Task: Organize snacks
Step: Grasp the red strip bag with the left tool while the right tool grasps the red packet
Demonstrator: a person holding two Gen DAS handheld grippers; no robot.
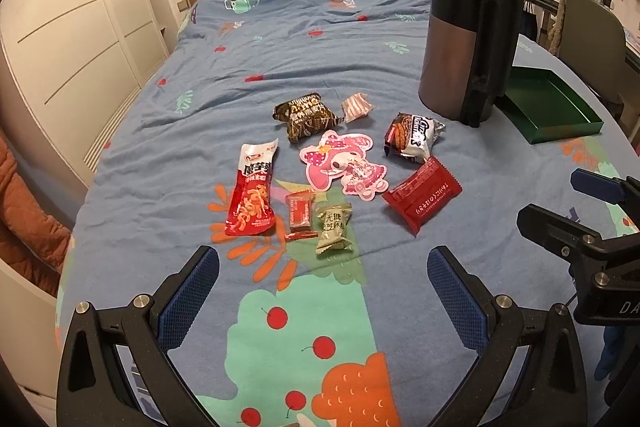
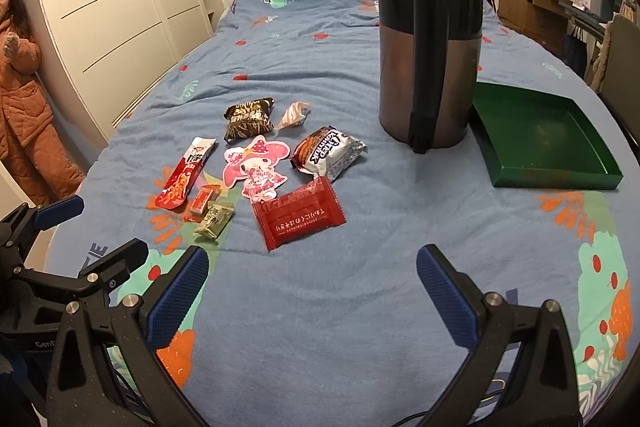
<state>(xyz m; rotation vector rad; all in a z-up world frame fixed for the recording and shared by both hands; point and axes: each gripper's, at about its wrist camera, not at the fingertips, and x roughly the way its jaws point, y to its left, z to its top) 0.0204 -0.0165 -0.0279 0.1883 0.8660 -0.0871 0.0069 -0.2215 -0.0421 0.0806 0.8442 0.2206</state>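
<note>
Several snack packets lie together on the blue bedspread: a long red packet, a dark brown packet, a pink character packet, a silver-and-brown packet, a flat red packet, a small green candy and small red candies. My left gripper is open and empty, short of the pile. My right gripper is open and empty, near the flat red packet. An empty green tray lies to the right.
A tall brown and black canister stands between the snacks and the tray. A person in orange pyjamas stands at the left by the white wardrobe. A desk and chair are beyond the bed's right edge.
</note>
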